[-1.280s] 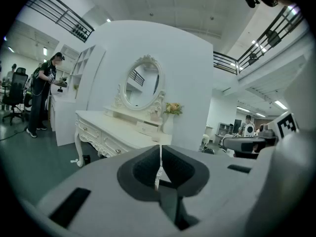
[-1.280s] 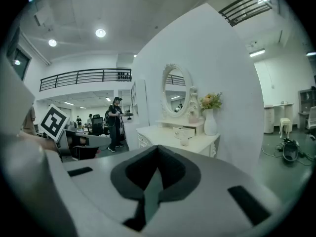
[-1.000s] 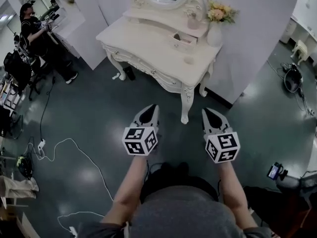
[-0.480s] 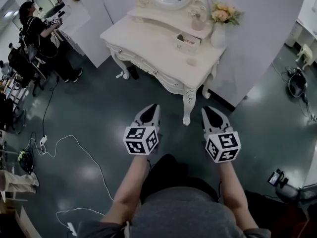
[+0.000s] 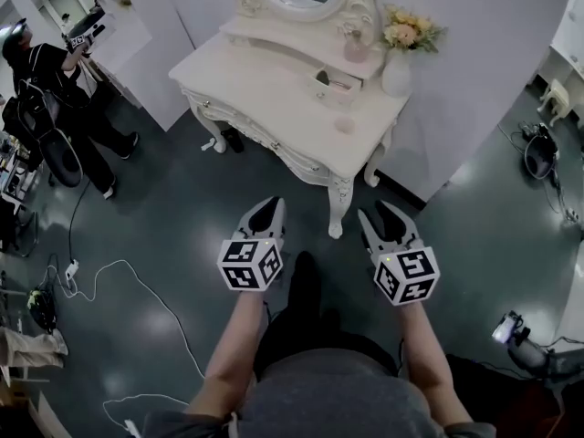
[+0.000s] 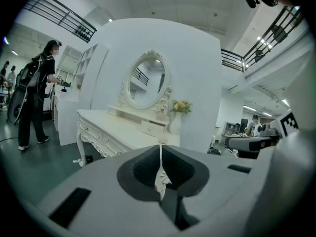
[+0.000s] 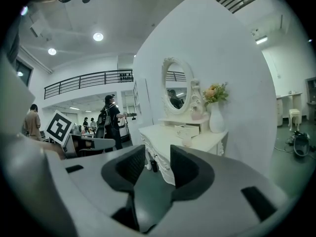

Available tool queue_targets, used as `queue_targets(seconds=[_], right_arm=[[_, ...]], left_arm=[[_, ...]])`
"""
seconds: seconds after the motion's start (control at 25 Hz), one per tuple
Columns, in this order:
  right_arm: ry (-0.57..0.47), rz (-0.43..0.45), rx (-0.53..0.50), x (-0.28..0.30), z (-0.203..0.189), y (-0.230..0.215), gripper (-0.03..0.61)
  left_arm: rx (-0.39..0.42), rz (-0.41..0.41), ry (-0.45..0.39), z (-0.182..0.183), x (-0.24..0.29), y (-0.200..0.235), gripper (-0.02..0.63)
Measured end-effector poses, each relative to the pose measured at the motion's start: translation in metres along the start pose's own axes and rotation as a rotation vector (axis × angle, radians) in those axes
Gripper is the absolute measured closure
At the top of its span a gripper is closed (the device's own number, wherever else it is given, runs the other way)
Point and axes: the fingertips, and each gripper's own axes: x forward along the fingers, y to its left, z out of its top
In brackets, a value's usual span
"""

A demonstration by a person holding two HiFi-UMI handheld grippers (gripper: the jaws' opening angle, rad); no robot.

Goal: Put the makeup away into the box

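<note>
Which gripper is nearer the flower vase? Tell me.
Right. Right gripper, jaws opening on nothing, hangs short of the vase, nearly in line; left gripper is farther off, leftward.

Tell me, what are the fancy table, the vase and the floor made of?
Table: likely painted wood, cream and matte; its edge and legs carry carved curls. Could be moulded resin.
Vase: probably glazed ceramic, white, smooth and rounded; hard to be sure.
Floor: dark green and glossy, perhaps a poured coating, because lights shine back off it.
</note>
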Motion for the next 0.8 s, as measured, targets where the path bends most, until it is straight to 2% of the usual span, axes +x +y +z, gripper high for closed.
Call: queue_targets(seconds=[0.28,0.52,0.8], right_arm=[[0.019,-0.017,0.005,0.055,0.008,-0.023,0.388],[0.053,-0.036,-0.029,0.108,0.014,-0.037,0.379],[0.069,-0.077,-0.015,0.158,0.026,-0.059,0.374]], left_arm=[[-0.011,-0.007,0.012,0.014,0.051,0.038,0.597],[-0.031,-0.035,0.025,0.028,0.095,0.070,0.597],[-0.014,-0.070,0.036,0.048,0.141,0.101,0.597]])
